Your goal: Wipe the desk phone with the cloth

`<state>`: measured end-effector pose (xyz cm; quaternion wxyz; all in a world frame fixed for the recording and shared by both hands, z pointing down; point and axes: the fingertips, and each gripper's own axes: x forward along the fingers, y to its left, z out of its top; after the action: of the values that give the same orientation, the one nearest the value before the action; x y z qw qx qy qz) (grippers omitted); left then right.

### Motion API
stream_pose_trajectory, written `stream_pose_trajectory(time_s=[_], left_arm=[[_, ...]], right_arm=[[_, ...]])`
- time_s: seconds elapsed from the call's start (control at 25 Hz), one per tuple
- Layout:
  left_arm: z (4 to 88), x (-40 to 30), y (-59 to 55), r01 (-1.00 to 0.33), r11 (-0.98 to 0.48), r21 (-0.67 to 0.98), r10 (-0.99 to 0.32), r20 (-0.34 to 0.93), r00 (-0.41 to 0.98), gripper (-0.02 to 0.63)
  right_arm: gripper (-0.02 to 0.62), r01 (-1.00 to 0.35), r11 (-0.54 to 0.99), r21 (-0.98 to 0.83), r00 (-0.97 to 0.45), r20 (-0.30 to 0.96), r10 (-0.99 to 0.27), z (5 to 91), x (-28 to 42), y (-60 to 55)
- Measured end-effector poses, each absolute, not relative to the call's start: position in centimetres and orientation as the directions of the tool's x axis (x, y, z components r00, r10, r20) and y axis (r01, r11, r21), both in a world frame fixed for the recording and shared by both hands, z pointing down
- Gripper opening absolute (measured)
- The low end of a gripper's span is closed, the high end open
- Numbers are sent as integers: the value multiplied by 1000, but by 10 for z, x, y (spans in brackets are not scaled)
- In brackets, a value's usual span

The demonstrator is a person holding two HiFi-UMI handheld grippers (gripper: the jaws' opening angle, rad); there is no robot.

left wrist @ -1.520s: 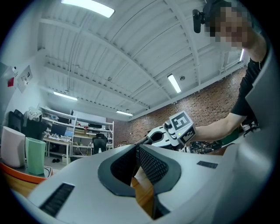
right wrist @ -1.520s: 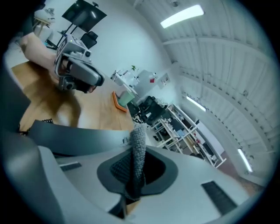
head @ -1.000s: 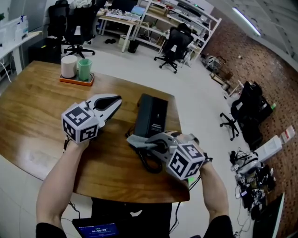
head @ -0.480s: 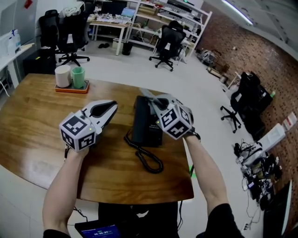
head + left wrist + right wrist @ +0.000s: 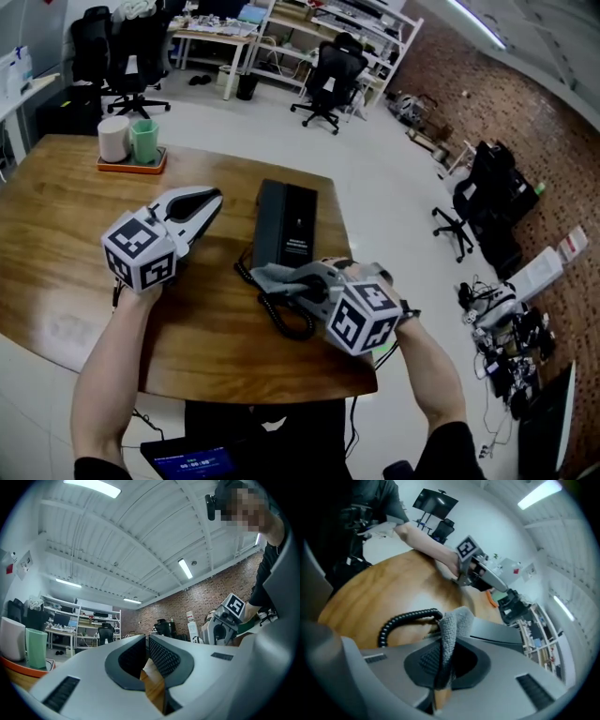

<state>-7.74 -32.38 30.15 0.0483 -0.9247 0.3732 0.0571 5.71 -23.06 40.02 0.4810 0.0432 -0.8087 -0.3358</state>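
Cloth (image 5: 270, 277) back at phone (image 5: 286, 223) edge

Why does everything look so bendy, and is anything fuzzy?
Head view: the wide lens bows the table edge, and all is fairly sharp. Left gripper view: the ceiling beams curve inside a dark round border, and the ceiling lamp glares. Right gripper view: the cloth sits very close and looks fuzzy.

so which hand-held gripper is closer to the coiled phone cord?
Right. The right hand-held gripper, shut on the cloth, is over the coiled cord; the left hand-held gripper sits off the desk phone's left side.
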Motion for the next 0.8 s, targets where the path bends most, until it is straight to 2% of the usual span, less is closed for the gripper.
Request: stream_pose_trajectory(time_s=[0.08, 0.2, 0.28, 0.4, 0.6, 0.8], left_arm=[[302, -79, -324, -696, -716, -45, -685, -143, 714, 8], [302, -80, -325, -695, -717, -46, -684, -145, 715, 8], [303, -80, -325, -696, -717, -43, -684, -147, 714, 8], [304, -79, -325, -698, -715, -42, -686, -148, 712, 8], [301, -73, -325, -693, -719, -54, -681, -145, 718, 8], [300, -75, -325, -691, -720, -62, -679, -142, 720, 8]], right_arm=[[25, 235, 784, 574, -554, 742, -377, 391, 60, -236], [26, -63, 724, 687, -590, 559, -582, 343, 63, -306], [26, -258, 621, 740, -531, 429, -731, 316, 71, -360], [26, -383, 546, 745, -438, 374, -818, 310, 78, -413], [25, -289, 570, 769, -417, 436, -798, 328, 76, -409], [25, -35, 657, 753, -486, 562, -670, 362, 62, -332]])
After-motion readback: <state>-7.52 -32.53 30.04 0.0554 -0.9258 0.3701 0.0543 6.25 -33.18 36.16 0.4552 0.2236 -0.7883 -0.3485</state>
